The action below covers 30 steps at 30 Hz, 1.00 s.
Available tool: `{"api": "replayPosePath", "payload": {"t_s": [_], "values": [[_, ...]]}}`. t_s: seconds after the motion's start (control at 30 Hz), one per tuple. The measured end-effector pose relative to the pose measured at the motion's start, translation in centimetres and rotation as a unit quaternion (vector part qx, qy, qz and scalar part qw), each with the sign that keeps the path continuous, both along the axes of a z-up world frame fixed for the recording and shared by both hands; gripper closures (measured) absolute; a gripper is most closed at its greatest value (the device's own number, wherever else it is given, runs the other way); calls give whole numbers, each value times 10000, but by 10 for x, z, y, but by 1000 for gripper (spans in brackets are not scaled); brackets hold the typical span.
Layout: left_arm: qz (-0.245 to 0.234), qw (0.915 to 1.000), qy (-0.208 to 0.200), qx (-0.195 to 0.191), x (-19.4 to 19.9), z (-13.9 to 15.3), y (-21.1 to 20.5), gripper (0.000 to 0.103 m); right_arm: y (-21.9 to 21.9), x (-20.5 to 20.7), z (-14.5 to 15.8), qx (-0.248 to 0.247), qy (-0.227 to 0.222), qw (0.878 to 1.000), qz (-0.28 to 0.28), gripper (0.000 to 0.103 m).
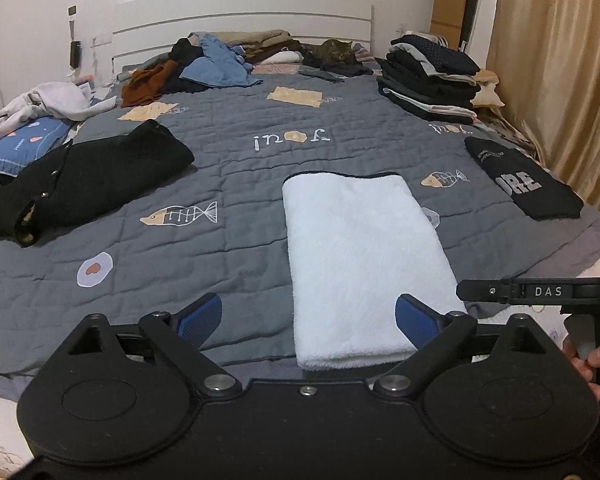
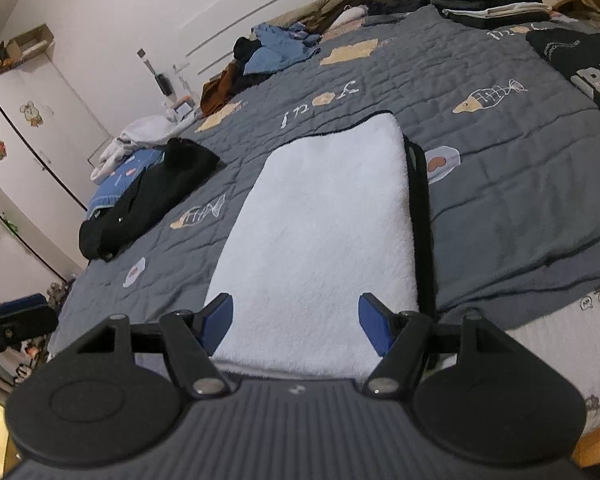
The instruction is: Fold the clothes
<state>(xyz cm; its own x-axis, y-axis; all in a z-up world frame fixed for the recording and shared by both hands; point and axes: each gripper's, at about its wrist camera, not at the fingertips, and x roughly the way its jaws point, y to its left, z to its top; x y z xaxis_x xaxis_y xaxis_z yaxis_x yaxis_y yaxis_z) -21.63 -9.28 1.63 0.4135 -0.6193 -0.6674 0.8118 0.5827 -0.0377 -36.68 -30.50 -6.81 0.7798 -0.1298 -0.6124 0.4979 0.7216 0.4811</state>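
On grey quilt [image 1: 228,208]: folded white towel [image 1: 360,256]; left tool [image 1: 308,320], right tool [image 2: 296,320] released, empty.

Even, soft indoor light fills both views, with only faint shadows under the clothes on the bed [image 1: 228,168]. The white towel [image 1: 360,256] looks nearly washed out. Fisheye bending curves the headboard [image 1: 240,20]; corners go dark, edges soften.

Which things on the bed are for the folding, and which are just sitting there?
For the folding:
- white fluffy garment, folded
- black jacket, not folded
- heap of loose clothes
- folded stack
- folded black shirt

Just there:
- cat
- grey quilt
- curtain
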Motion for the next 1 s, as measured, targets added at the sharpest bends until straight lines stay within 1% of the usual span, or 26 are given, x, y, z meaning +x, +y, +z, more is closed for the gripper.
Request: {"api": "replayPosePath", "payload": {"t_s": [0.17,0.3,0.53,0.63,0.77,1.0], "values": [[-103,9999,113,44,5,-8,5,9,12,0,10,1,158,9998,123,35],[-134,9996,233,47,11,-14,12,9,23,0,21,-192,395,9988,207,35],[-260,9989,378,-65,16,-20,18,9,33,-8,41,-394,734,9962,256,35],[-261,9985,471,-126,18,-23,18,9,36,-12,49,-481,811,9953,233,35],[-263,9981,534,-139,19,-27,18,9,36,-15,51,-525,907,9942,234,35],[-252,9979,575,-141,23,-27,10,9,32,-17,50,-446,974,9941,198,34]]}}
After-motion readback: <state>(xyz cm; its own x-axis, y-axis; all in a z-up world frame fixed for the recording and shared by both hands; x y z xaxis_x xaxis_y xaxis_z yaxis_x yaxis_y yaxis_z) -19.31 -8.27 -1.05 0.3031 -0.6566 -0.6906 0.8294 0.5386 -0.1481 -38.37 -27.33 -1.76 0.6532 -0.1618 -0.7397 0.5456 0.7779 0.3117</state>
